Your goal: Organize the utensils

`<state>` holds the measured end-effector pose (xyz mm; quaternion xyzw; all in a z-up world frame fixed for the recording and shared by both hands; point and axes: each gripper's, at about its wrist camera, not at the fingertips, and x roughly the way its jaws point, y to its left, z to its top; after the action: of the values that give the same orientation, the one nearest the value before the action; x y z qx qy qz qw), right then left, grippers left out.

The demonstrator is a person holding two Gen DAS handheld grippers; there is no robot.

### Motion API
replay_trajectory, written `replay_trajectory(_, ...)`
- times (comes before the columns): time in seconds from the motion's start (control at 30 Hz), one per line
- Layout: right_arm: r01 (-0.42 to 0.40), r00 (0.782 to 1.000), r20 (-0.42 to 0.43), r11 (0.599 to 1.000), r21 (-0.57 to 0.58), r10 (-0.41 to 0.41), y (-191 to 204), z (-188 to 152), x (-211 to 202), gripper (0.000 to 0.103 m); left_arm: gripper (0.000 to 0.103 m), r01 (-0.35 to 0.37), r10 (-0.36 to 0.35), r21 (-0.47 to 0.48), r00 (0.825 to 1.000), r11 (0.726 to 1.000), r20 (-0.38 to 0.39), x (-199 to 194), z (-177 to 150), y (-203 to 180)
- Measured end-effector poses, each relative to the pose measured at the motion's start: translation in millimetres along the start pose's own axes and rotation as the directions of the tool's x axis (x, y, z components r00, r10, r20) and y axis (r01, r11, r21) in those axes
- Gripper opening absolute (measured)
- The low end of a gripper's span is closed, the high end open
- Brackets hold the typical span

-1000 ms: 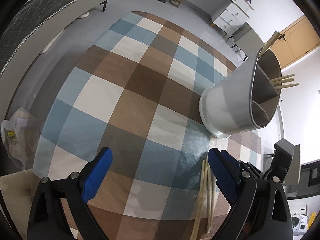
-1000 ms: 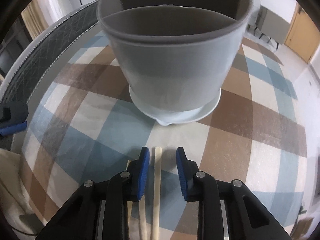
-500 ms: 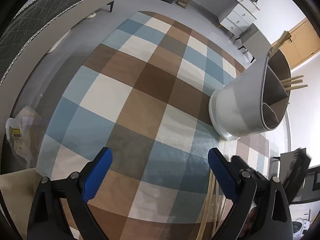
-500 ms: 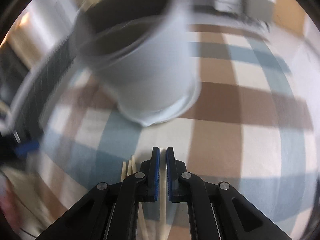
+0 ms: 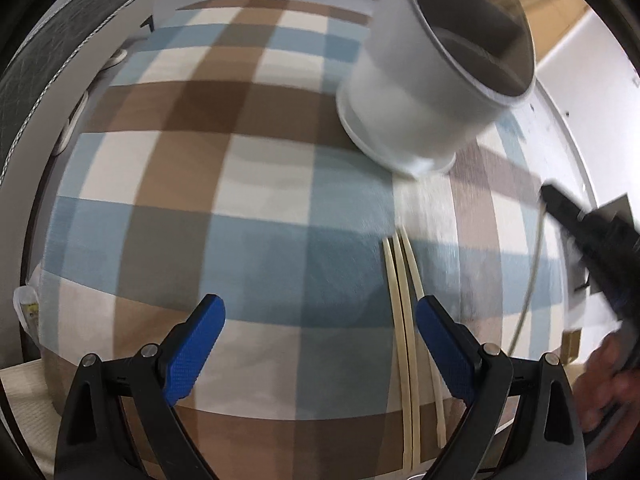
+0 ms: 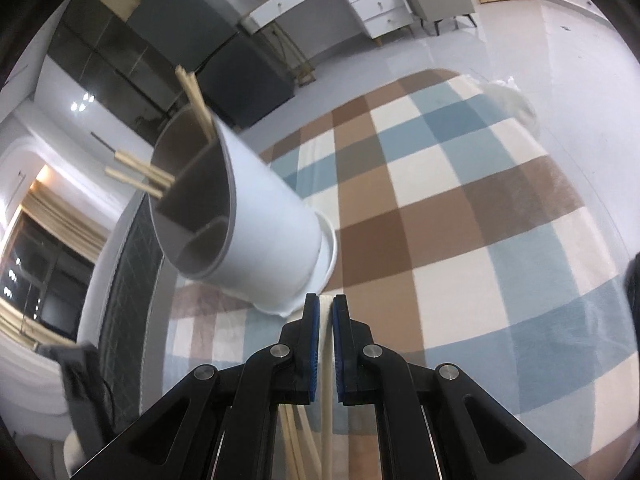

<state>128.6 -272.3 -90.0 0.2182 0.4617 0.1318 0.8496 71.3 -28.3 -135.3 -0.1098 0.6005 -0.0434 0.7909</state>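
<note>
Right gripper (image 6: 326, 314) clamped one chopstick (image 6: 327, 404); a second ago it was parted around it on the rug

We saw the left gripper (image 5: 320, 322) spread wide and empty over the checked rug (image 5: 240, 208), now nearer three loose chopsticks (image 5: 404, 304); the divided white holder (image 6: 256, 216) stood just ahead, more sticks (image 6: 140, 174) inside

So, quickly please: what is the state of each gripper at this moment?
Left gripper: open, holding nothing; three chopsticks lie on the checked cloth near its right finger.
Right gripper: closed on one chopstick.
</note>
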Motion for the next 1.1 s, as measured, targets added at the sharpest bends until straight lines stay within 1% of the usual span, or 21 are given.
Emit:
replay_trajectory(0.1,-0.003,1.0,0.031,1.0,0.017,0.003,-2,5,-7,0.006,0.093,-0.023,0.024,0.052,0.999,0.998,-0.022,9,-6,-11)
replay_trajectory(0.23,-0.004,0.997,0.083,0.999,0.036,0.001,-3,11,-17,0.006,0.094,-0.067,0.068,0.086,0.998,0.994,-0.007,13,-8,-17)
replay_trajectory(0.27,-0.005,0.996,0.094,0.999,0.038,0.001,-4,12,-19,0.006,0.094,-0.07,0.071,0.093,0.997,0.993,-0.013,15,-8,-18)
replay_trajectory(0.33,0.003,0.993,0.115,1.0,0.03,-0.006,-2,14,-24,0.006,0.094,-0.074,0.076,0.096,0.997,0.993,-0.027,19,-8,-19)
replay_trajectory(0.47,0.003,0.991,0.135,1.0,0.003,-0.003,4,15,-27,0.006,0.093,-0.122,0.126,0.089,0.991,0.989,-0.038,26,-10,-17)
replay_trajectory(0.63,0.005,0.989,0.15,1.0,-0.023,-0.002,10,15,-31,0.006,0.094,-0.135,0.138,0.091,0.99,0.987,-0.032,31,-8,-20)
replay_trajectory(0.93,0.009,0.986,0.165,1.0,-0.026,-0.005,10,14,-36,0.006,0.093,-0.141,0.143,0.073,0.989,0.987,-0.025,38,0,-20)
replay_trajectory(1.0,0.012,0.986,0.167,1.0,-0.029,-0.007,11,14,-37,0.006,0.093,-0.127,0.129,0.068,0.991,0.99,-0.027,38,2,-18)
replay_trajectory(1.07,0.018,0.985,0.174,0.999,-0.035,-0.012,11,14,-38,0.006,0.093,-0.085,0.086,0.057,0.996,0.995,-0.028,37,3,-18)
replay_trajectory(1.1,0.022,0.984,0.178,0.999,-0.039,-0.015,11,15,-39,0.006,0.093,-0.078,0.08,0.062,0.996,0.995,-0.026,37,3,-20)
